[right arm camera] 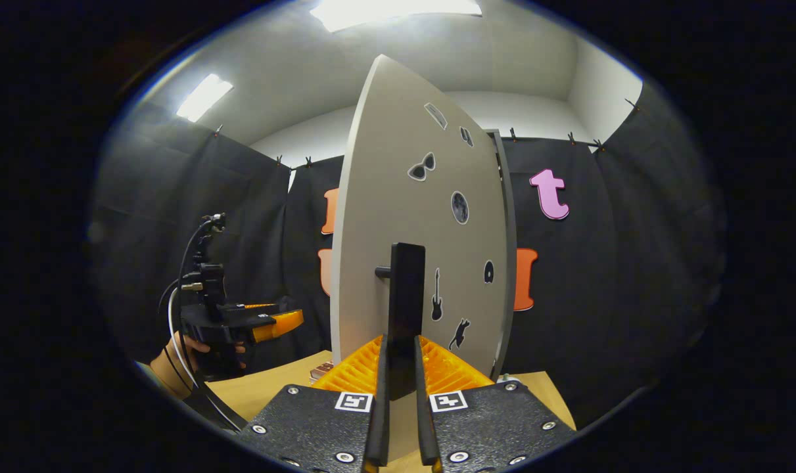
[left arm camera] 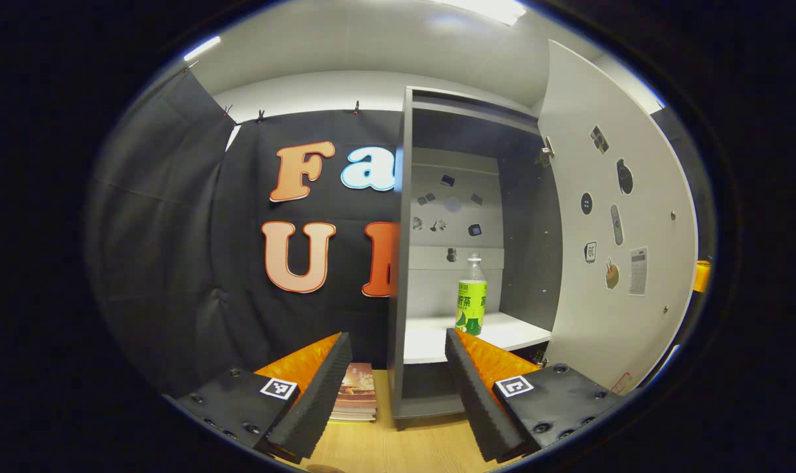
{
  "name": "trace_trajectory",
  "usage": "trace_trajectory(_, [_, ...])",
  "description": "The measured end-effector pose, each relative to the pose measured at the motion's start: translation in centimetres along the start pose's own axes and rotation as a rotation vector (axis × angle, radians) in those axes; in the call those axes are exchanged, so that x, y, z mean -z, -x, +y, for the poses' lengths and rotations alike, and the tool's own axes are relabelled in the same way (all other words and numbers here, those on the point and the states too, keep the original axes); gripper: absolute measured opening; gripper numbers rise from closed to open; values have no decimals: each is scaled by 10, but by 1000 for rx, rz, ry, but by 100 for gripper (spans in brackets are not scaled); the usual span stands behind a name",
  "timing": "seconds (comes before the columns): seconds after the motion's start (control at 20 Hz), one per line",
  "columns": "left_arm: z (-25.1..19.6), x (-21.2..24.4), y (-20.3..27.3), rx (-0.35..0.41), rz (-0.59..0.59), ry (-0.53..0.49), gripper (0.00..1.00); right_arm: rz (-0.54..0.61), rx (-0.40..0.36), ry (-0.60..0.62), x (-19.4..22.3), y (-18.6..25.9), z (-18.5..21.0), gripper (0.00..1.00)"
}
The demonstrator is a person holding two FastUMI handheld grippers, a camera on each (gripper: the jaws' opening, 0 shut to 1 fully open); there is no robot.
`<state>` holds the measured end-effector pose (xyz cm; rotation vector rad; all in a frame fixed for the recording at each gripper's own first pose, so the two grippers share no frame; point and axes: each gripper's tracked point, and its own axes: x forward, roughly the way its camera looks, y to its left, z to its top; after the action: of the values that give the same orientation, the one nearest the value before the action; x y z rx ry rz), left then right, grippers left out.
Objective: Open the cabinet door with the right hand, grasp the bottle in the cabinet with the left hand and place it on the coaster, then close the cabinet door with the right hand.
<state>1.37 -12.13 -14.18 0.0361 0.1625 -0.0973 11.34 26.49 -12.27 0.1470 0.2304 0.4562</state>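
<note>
- Left gripper view: hovering with left gripper point(left arm camera: 395, 368) spread wide, facing bottle point(left arm camera: 471, 295) standing on cabinet shelf point(left arm camera: 503, 332), door point(left arm camera: 608, 217) swung open.
- Right gripper view: clamping right gripper point(right arm camera: 398, 384) on door handle point(right arm camera: 405, 309).

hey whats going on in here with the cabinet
A person is working a small cabinet with two handheld grippers. The right gripper has its jaws clamped on the dark door handle, with the door swung open. Inside, a green-labelled bottle stands upright on the white shelf, untouched. The left gripper hangs in front of the opening with its jaws open, pointed toward the bottle.
</note>
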Motion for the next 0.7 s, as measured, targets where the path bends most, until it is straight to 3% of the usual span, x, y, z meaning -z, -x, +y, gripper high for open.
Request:
trace_trajectory(0.05, [-9, 3, -6, 9, 4, 1, 93, -2, 0, 1, 0, 0, 0, 14])
trace_trajectory(0.1, [-17, 6, -11, 18, 10, 0, 94, -4, -6, -10, -1, 2, 1, 17])
trace_trajectory(0.7, [-112, 36, -117, 118, 49, -23, 93, -22, -38, -73, 1, 6, -9, 20])
